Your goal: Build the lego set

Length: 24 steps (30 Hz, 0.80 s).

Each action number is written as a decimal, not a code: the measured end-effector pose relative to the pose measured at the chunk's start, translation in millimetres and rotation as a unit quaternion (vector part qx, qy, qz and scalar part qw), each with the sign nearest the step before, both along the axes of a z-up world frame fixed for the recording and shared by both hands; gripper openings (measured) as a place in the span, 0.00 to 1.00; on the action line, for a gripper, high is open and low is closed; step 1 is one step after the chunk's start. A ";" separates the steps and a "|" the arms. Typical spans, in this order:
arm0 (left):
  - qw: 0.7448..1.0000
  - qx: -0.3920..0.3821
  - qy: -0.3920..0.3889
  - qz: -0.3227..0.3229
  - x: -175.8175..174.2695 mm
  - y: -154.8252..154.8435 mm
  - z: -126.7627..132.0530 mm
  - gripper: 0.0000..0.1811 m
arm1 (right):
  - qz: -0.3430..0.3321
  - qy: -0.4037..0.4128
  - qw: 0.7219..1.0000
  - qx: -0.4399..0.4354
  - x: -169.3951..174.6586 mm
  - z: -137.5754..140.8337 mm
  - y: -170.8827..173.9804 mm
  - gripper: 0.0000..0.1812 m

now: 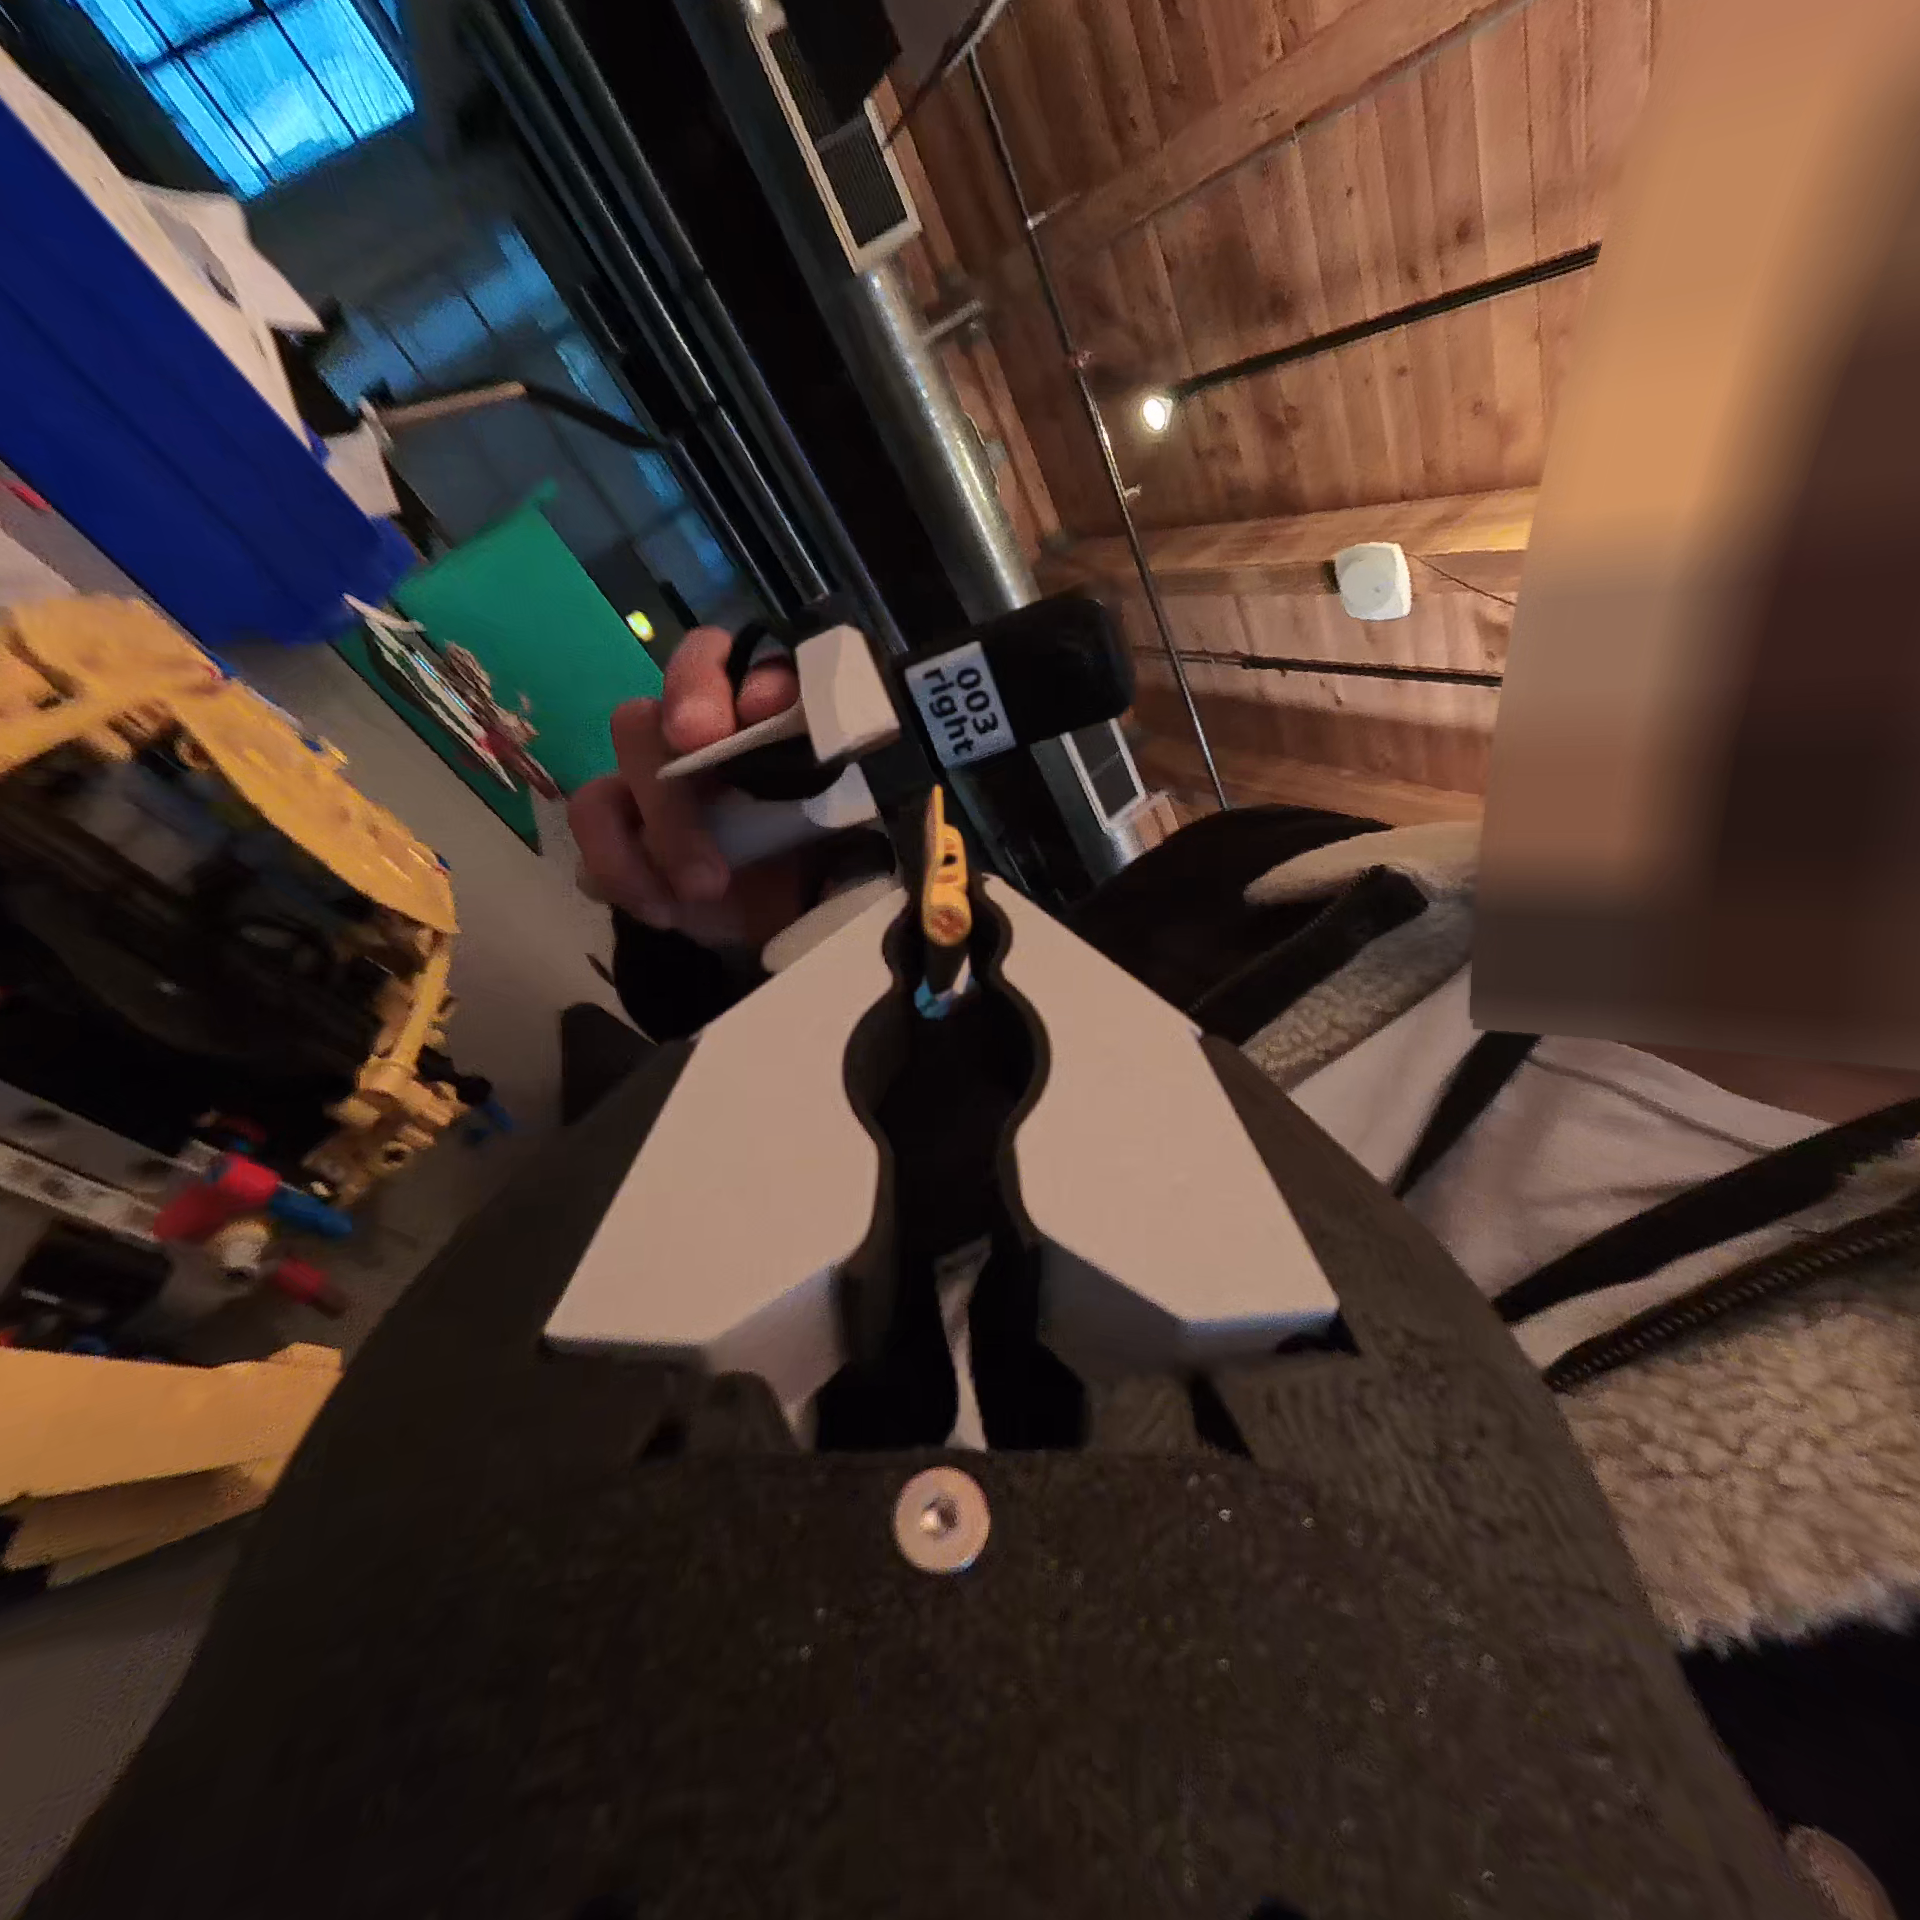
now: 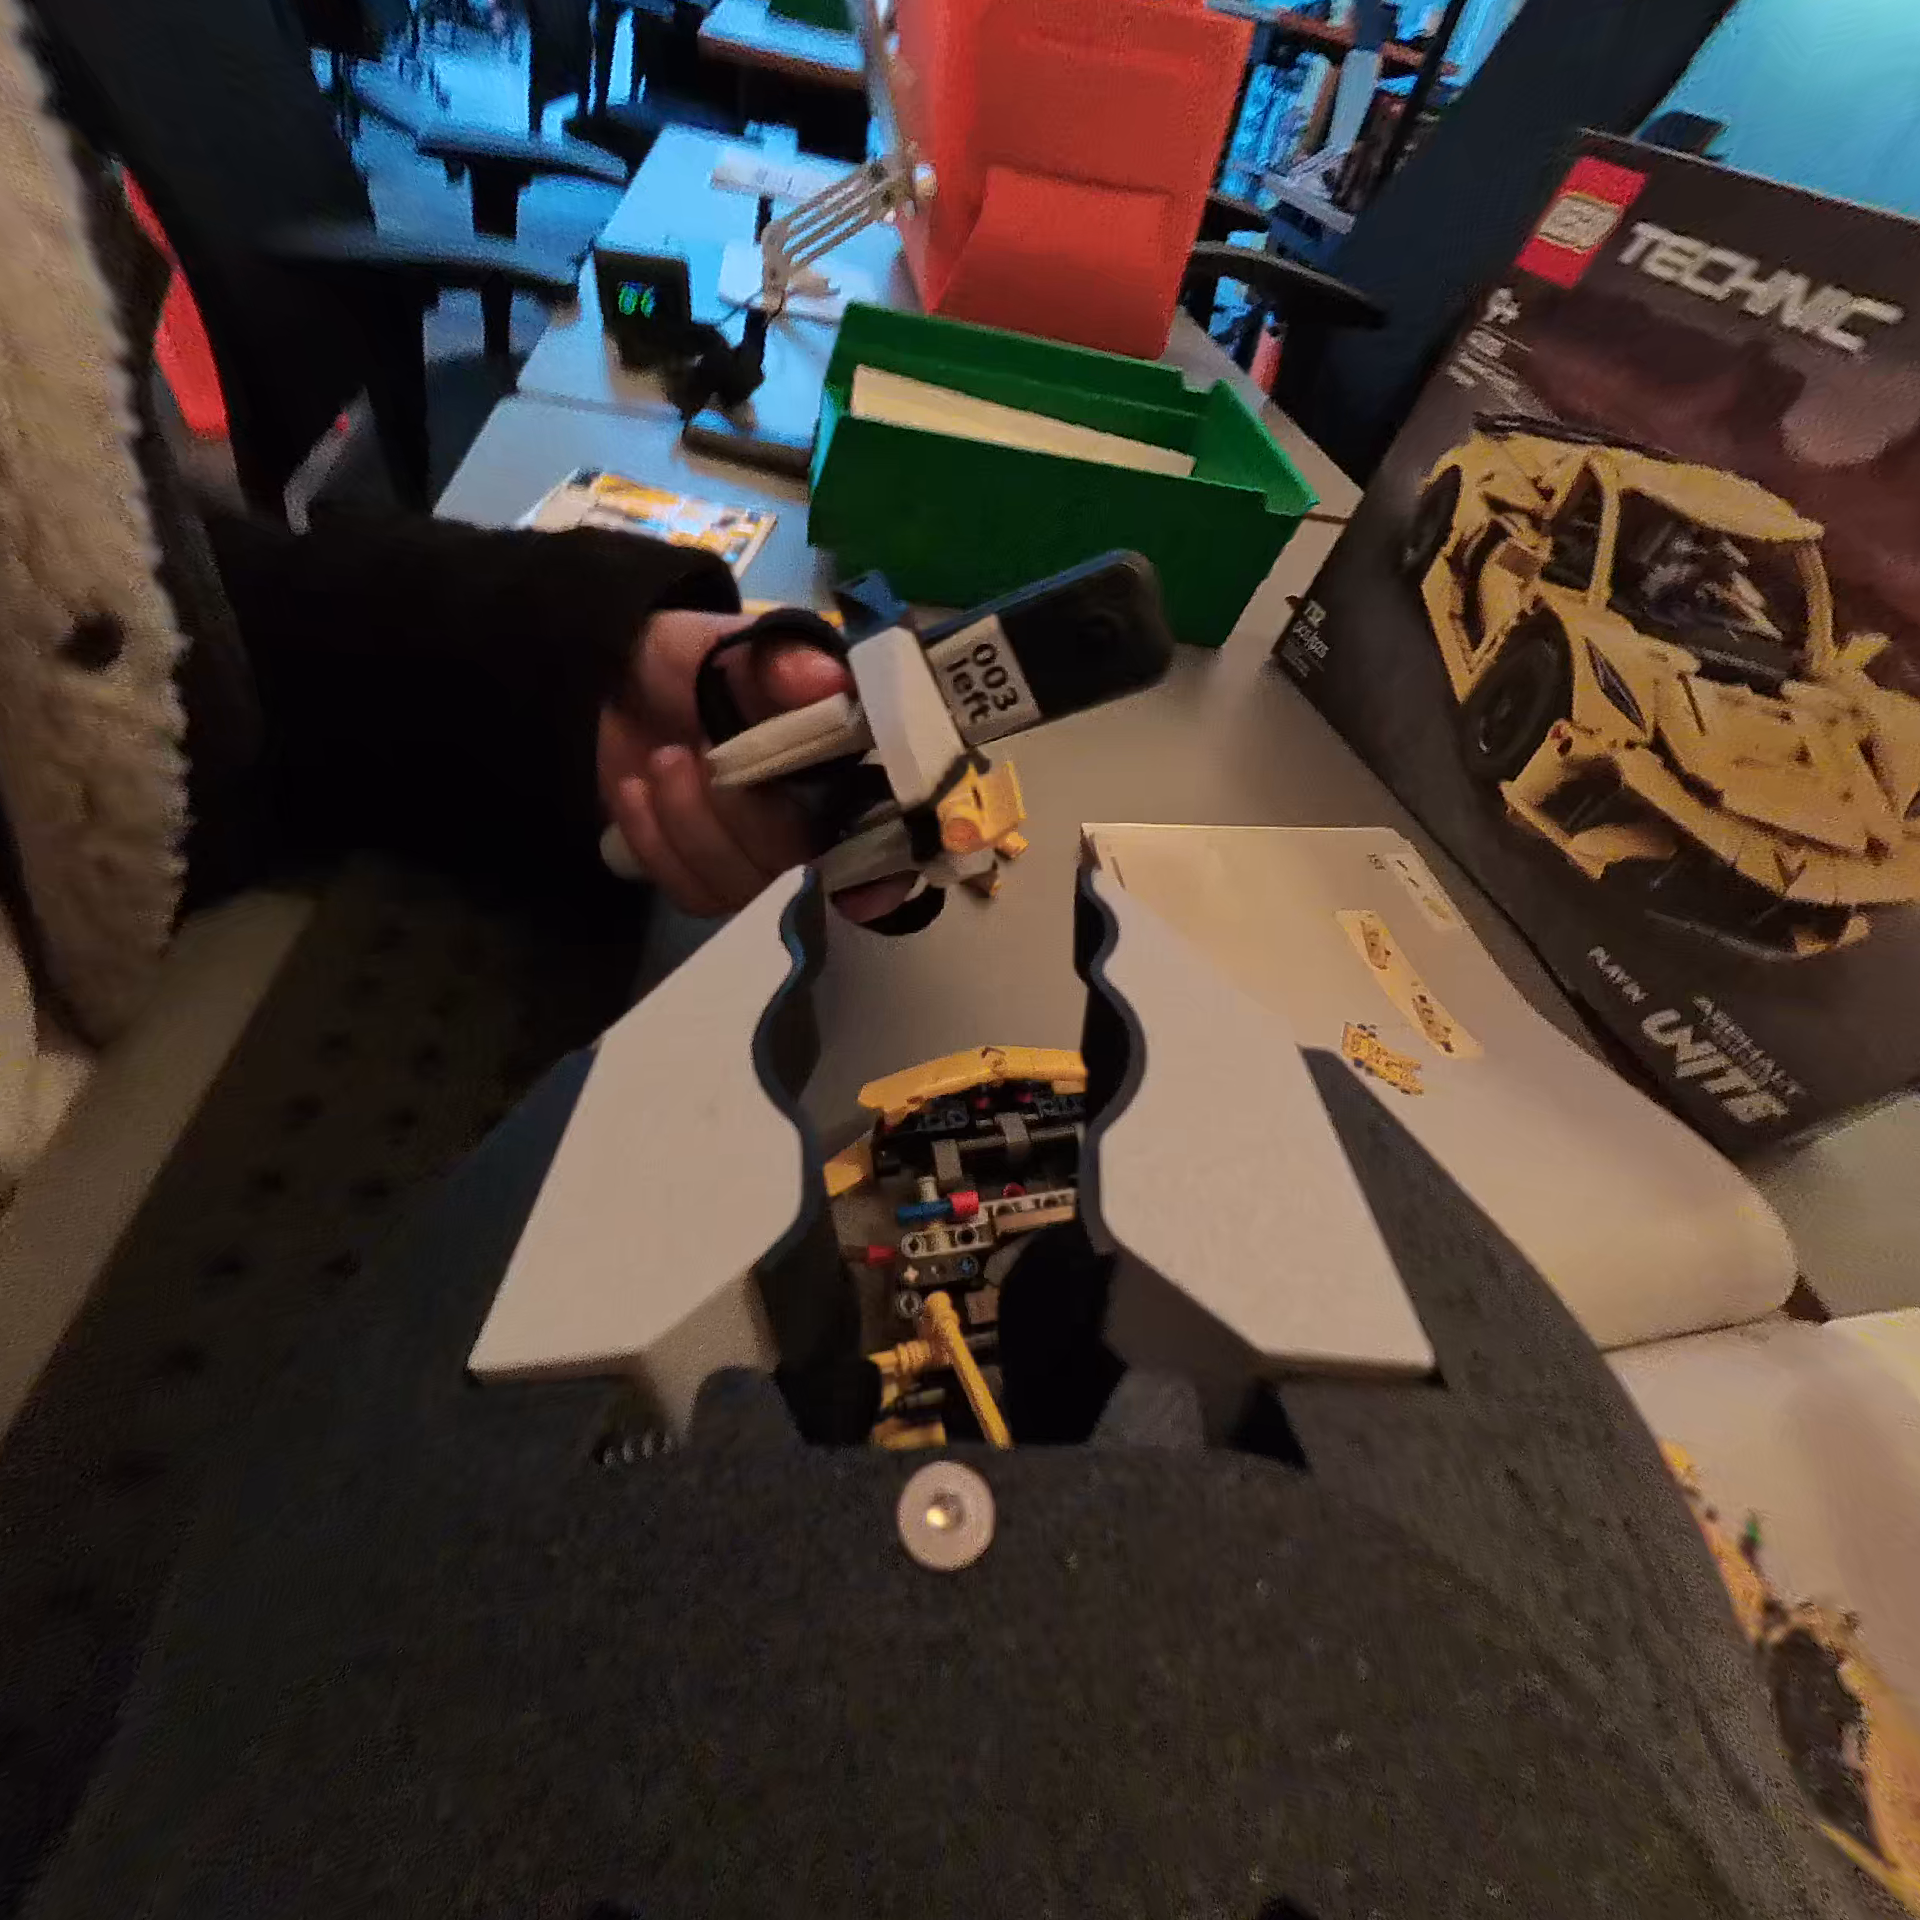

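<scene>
Left tool (image 1: 940,935) pinching small yellow Lego connector piece (image 1: 943,883), right tool (image 2: 940,914) gaping over half-built yellow Lego car (image 2: 961,1164) at six o'clock — worth lowering slow, squarely aligned.

A small yellow plastic Lego piece with round pin holes (image 1: 943,883) is raised off the table, pinched at its lower end between two pale finger pads. A partly built yellow and black Lego car (image 2: 961,1195), its grey beams and red and blue pins exposed, sits on the grey table below.
</scene>
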<state>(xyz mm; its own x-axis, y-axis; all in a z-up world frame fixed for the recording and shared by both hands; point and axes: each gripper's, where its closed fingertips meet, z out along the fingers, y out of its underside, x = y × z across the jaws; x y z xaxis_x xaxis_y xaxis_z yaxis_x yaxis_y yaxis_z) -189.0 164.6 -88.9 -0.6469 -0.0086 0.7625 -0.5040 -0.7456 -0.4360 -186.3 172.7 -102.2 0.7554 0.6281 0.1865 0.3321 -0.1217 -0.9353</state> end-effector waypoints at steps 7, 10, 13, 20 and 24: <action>0.999 0.016 0.010 -0.027 -1.2 -11.4 -5.3 0.04 | 0.018 -0.020 1.000 0.002 -3.1 3.3 -7.4 0.16; 0.999 0.025 0.013 -0.039 -1.6 -17.4 -7.5 0.04 | 0.024 -0.031 0.999 0.000 -5.2 0.3 -9.8 0.12; 0.999 0.023 0.013 -0.037 -1.2 -16.7 -7.2 0.03 | 0.014 -0.035 0.999 -0.002 -3.4 -0.6 -9.5 0.08; 0.999 0.003 0.034 0.000 8.0 -2.9 -10.8 0.10 | -0.006 -0.064 0.998 -0.005 -4.9 -11.4 -3.3 0.08; 0.999 0.024 0.032 -0.015 6.8 -12.3 -12.2 0.08 | -0.007 -0.060 0.998 -0.007 -6.7 -12.7 -1.2 0.08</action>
<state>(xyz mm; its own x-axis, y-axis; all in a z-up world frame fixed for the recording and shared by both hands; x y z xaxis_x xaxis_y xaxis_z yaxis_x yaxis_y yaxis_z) -182.2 152.3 -101.0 -0.5979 -0.0278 0.8011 -0.5529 -0.7093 -0.4372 -193.0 171.5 -114.9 0.7375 0.6204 0.2669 0.4392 -0.1404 -0.8874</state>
